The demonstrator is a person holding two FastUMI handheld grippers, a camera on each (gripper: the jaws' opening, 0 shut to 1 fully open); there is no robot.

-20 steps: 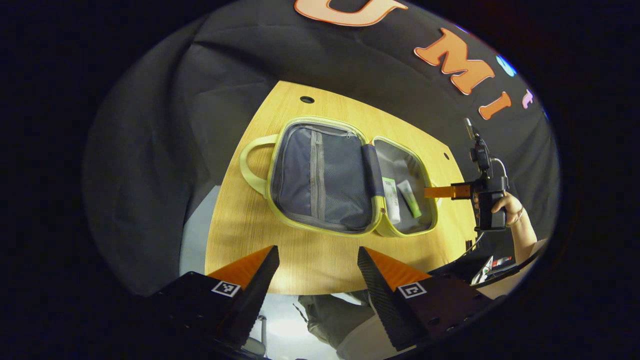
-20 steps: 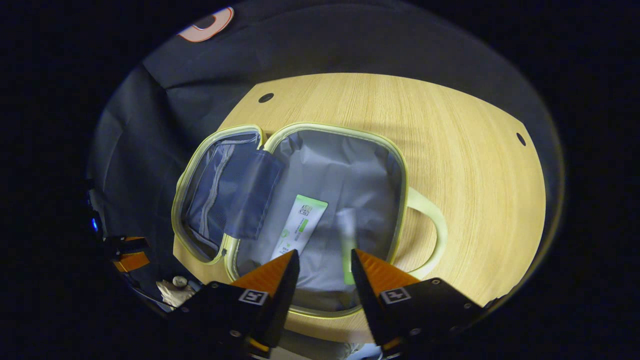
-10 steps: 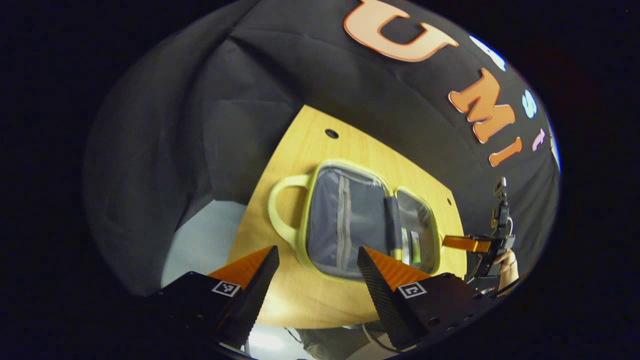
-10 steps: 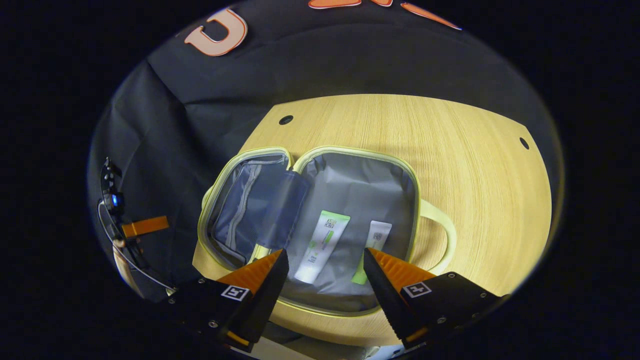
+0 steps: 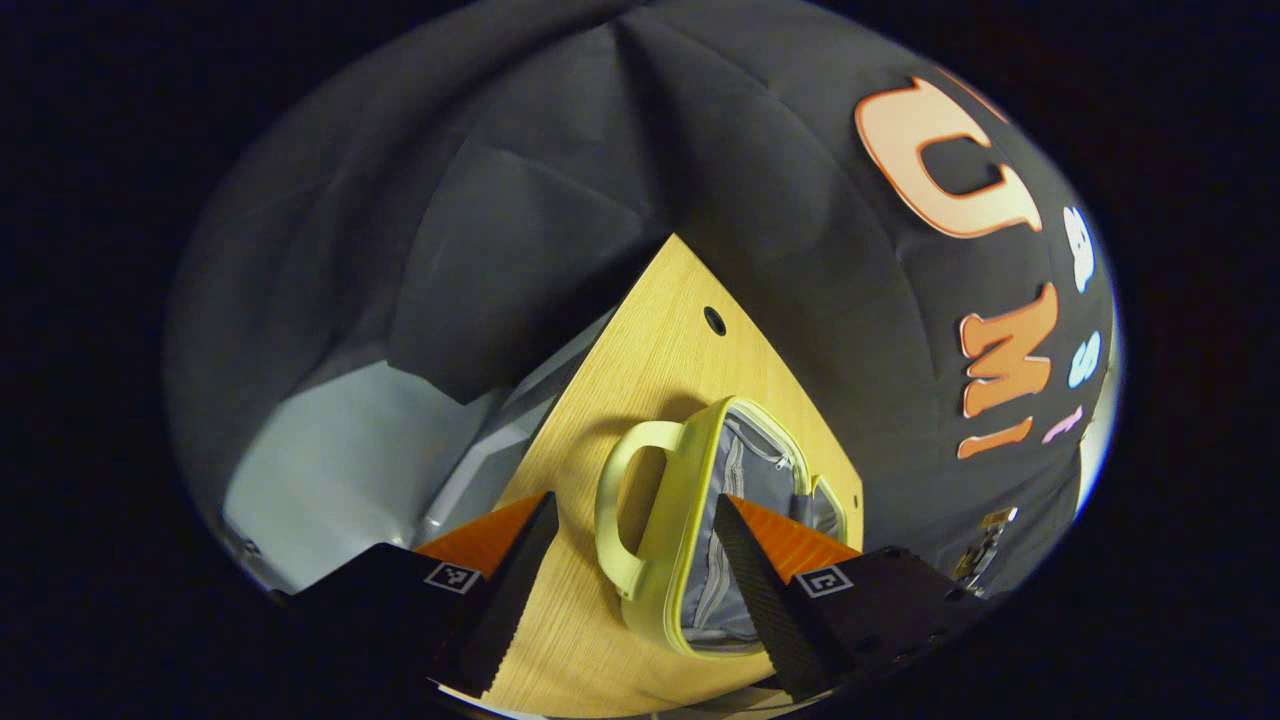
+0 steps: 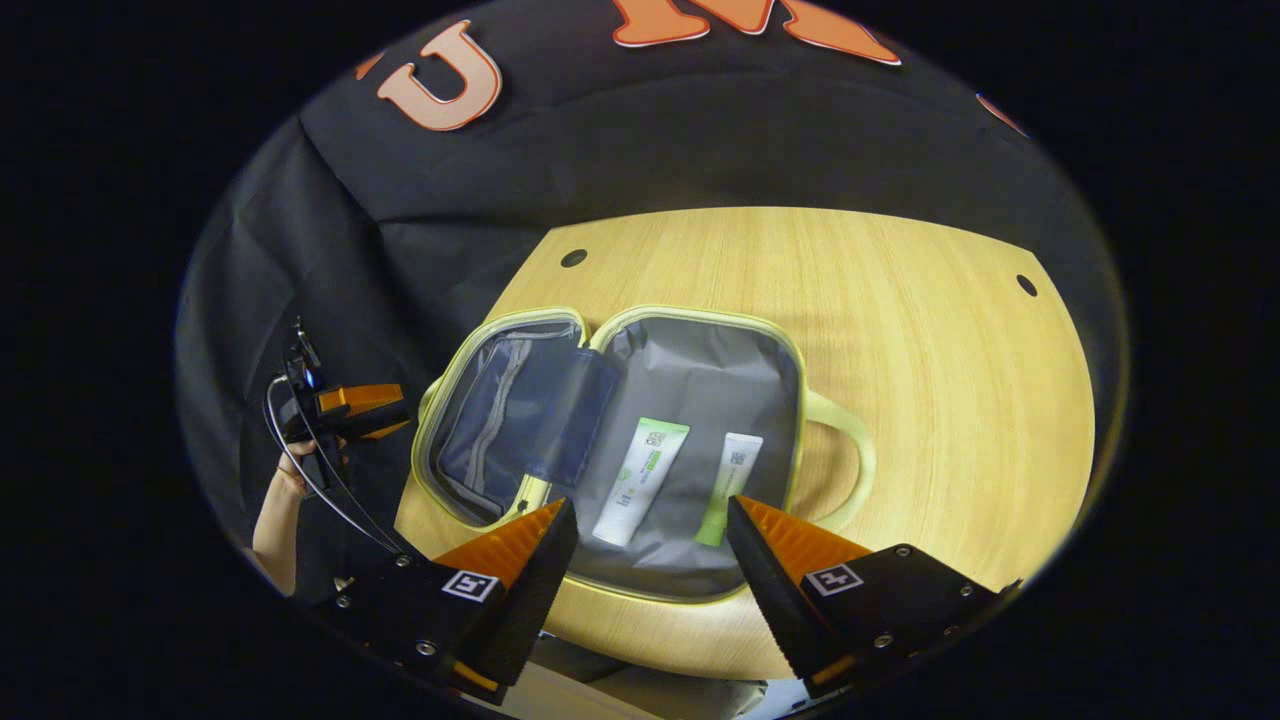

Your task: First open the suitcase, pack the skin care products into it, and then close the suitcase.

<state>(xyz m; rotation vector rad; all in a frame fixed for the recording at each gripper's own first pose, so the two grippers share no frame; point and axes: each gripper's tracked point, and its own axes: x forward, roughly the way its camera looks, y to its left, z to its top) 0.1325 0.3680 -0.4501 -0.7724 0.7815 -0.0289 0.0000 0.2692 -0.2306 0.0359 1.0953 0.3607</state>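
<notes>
The table [image 6: 900, 330], pale wood with small round holes near its far corners, filled the middle of the right gripper view, backed by the black cloth wall. On it the suitcase [image 6: 700, 365] lay flat and wide open, a small case with a yellow-green rim and a grey lining. Its lid [image 6: 500, 420], with a zipped mesh pocket, was folded out to the left in that view, and one handle [image 6: 850, 465] stuck out from the right half.

Two skin care products sat in the open right half, side by side and not touching: the bigger white and green tube [image 6: 641, 466] on the left, the slimmer tube [image 6: 730, 474] just to its right, both angled the same way.

The right gripper [image 6: 650, 535] hovered above the near edge of the case, fingers spread wide and holding nothing.

The left gripper [image 5: 630, 535] was spread wide too, empty, and low beside the lid side of the suitcase [image 5: 715, 540], whose other handle [image 5: 625, 520] showed right between its fingers in the left gripper view. In the right gripper view that left gripper [image 6: 350, 410] sat off the table's left edge, gripped by a hand [image 6: 290, 470].
</notes>
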